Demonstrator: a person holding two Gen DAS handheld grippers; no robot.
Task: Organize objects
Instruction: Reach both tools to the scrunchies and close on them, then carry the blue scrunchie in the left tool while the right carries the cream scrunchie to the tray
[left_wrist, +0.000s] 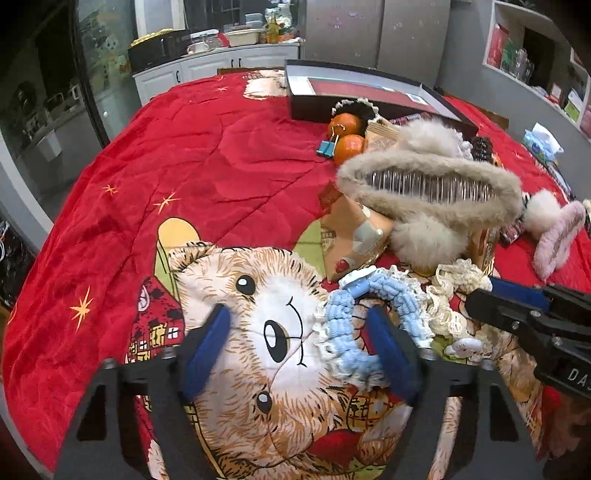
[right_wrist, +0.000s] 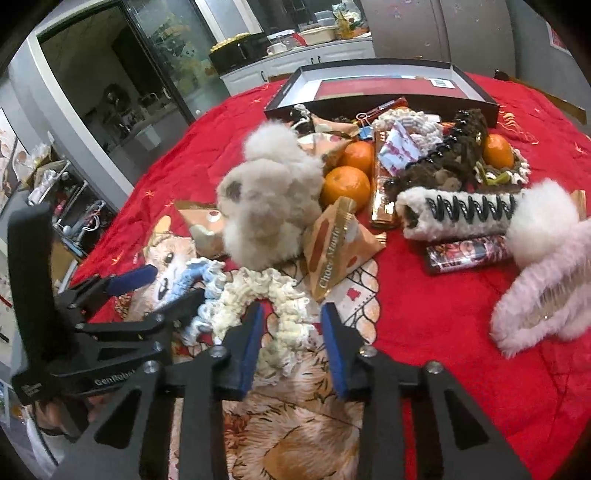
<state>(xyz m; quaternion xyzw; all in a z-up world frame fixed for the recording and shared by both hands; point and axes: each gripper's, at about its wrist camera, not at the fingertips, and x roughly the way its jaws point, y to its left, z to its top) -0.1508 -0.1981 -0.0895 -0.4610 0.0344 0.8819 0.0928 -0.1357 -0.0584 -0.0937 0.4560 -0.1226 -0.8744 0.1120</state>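
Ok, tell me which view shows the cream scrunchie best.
The right wrist view: the cream scrunchie lies nearly whole between the right gripper fingers. The left wrist view shows only part of it at the side.

"Choco Mania"-like gold script, hard to make out, on tan snack pkt (right_wrist: 332, 251) mid-bed. "GenRobot", partly cut off, on left tongs (right_wrist: 162, 291) body. "DA" only, rest cropped, on right tongs (left_wrist: 509, 299) body.

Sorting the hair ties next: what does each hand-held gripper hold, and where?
Left hand-held gripper straddles the blue scrunchie without pressing it. Right hand-held gripper straddles the cream scrunchie; its grip cannot be told.
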